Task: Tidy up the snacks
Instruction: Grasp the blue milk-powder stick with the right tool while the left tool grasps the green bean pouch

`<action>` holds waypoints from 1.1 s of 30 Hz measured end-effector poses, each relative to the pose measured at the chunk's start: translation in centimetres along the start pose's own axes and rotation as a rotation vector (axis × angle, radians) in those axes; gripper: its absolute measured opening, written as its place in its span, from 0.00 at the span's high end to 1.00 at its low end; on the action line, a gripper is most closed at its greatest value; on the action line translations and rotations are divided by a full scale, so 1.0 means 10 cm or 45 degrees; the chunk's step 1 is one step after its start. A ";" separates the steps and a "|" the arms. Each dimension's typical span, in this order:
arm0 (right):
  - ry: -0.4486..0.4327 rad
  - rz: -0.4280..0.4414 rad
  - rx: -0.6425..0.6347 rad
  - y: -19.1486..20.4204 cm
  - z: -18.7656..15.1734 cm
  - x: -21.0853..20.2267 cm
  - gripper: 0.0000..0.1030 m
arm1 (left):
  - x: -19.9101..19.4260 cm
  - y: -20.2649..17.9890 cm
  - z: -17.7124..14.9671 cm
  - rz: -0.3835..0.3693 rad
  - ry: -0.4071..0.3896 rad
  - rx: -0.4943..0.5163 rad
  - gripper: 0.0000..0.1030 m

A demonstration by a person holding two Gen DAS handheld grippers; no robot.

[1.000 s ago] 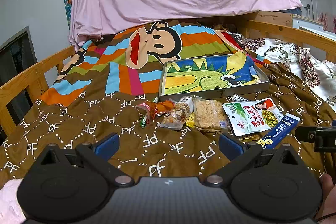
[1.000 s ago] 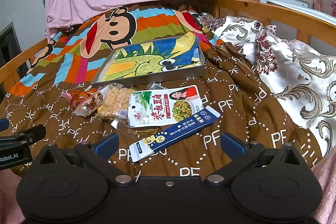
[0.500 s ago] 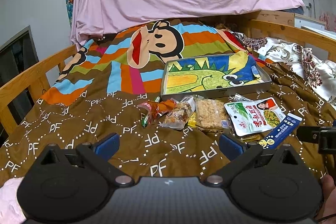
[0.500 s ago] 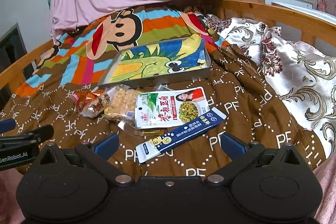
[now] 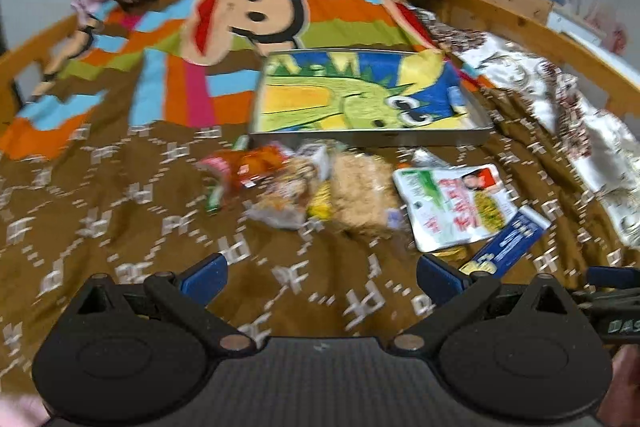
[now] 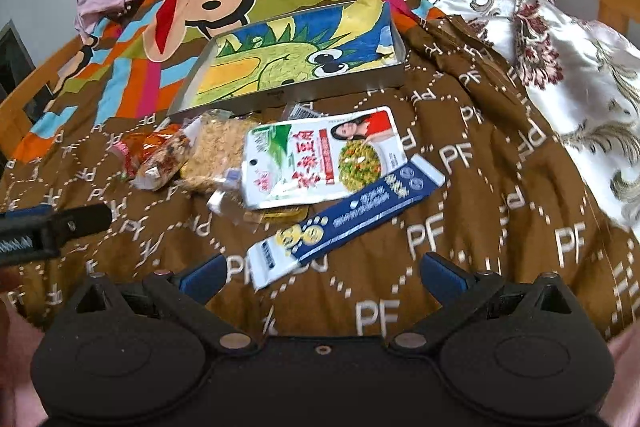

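Both grippers hung low over the brown bedspread (image 6: 500, 227), each with its blue-tipped fingers spread wide and nothing between them. The left gripper (image 5: 318, 273) pointed at bare cloth short of the snack pile, and its view was smeared with blur. The right gripper (image 6: 322, 273) sat just behind the near end of the long blue packet (image 6: 348, 219), which lay slantwise on the spread, not touched by either finger. Overlapping the blue packet's far side lay the white and green pouch (image 6: 320, 157), flat and face up. To its left a clear bag of pale crumbly snack (image 6: 216, 151) rested against a smaller clear bag with brown pieces (image 6: 162, 163), and an orange-red wrapper (image 6: 150, 143) lay at the far left of the heap. Behind them all stood the shallow metal tray (image 6: 280, 93), lined with a bright cartoon cloth, with no snacks in it. The tip of the left gripper showed at the left edge of the right wrist view.
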State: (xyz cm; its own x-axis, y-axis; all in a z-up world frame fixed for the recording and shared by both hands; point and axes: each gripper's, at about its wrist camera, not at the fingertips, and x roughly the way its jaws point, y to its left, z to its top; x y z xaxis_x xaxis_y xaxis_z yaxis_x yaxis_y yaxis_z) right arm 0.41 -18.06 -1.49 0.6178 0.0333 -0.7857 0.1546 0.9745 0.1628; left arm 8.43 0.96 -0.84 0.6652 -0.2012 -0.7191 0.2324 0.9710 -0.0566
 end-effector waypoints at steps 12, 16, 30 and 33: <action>0.052 -0.041 0.070 -0.06 0.11 0.61 0.00 | 0.78 -0.18 0.55 -0.328 -0.090 0.239 0.00; 0.127 -0.056 0.089 -0.04 0.09 0.79 0.00 | 1.02 -0.09 0.56 -0.368 -0.017 0.165 0.00; 0.092 -0.283 0.006 0.18 0.18 1.07 0.15 | 1.17 -0.23 0.60 -0.459 -0.073 0.325 0.00; 0.075 -0.310 -0.013 0.16 0.15 1.02 0.26 | 1.19 -0.40 0.64 -0.528 -0.139 0.464 0.00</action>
State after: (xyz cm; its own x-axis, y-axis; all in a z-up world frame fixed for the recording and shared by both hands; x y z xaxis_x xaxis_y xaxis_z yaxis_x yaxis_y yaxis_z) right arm 8.11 -16.52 -8.37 0.5173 -0.1900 -0.8344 0.2854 0.9575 -0.0411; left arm 19.98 -6.18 -4.73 0.5310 -0.5877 -0.6105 0.7075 0.7040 -0.0624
